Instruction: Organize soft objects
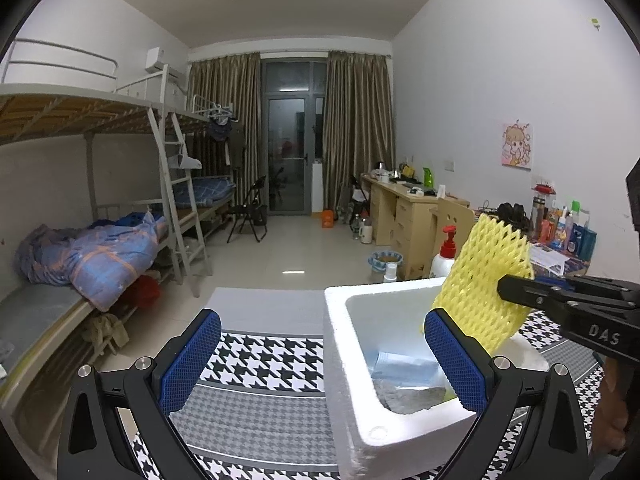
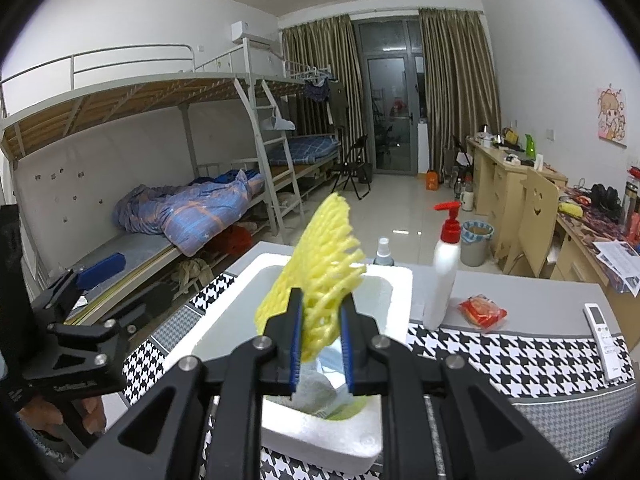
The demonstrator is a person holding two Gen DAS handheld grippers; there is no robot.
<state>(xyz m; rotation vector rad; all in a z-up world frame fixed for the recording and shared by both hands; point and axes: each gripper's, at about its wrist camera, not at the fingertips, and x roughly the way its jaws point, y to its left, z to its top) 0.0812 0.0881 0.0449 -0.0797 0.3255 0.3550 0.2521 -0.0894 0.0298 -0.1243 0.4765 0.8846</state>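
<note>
A yellow foam net sleeve (image 2: 320, 256) stands upright between the pads of my right gripper (image 2: 322, 296), which is shut on its lower edge. It hangs over the open white foam box (image 2: 396, 280) on the houndstooth tablecloth. In the left wrist view the net (image 1: 480, 276) juts up from the right gripper (image 1: 505, 289) above the box's far right corner. Inside the box (image 1: 340, 360) lie a blue packet (image 1: 404, 364) and a grey cloth (image 1: 412, 396). My left gripper (image 1: 320, 320) is wide open and holds nothing, with the box's near left wall between its blue fingers (image 1: 192, 356).
A white pump bottle with a red top (image 2: 444, 272) and a small spray bottle (image 2: 383, 252) stand behind the box. A red snack packet (image 2: 482, 312) and a white remote (image 2: 600, 328) lie to the right. Bunk beds line the left wall, desks the right.
</note>
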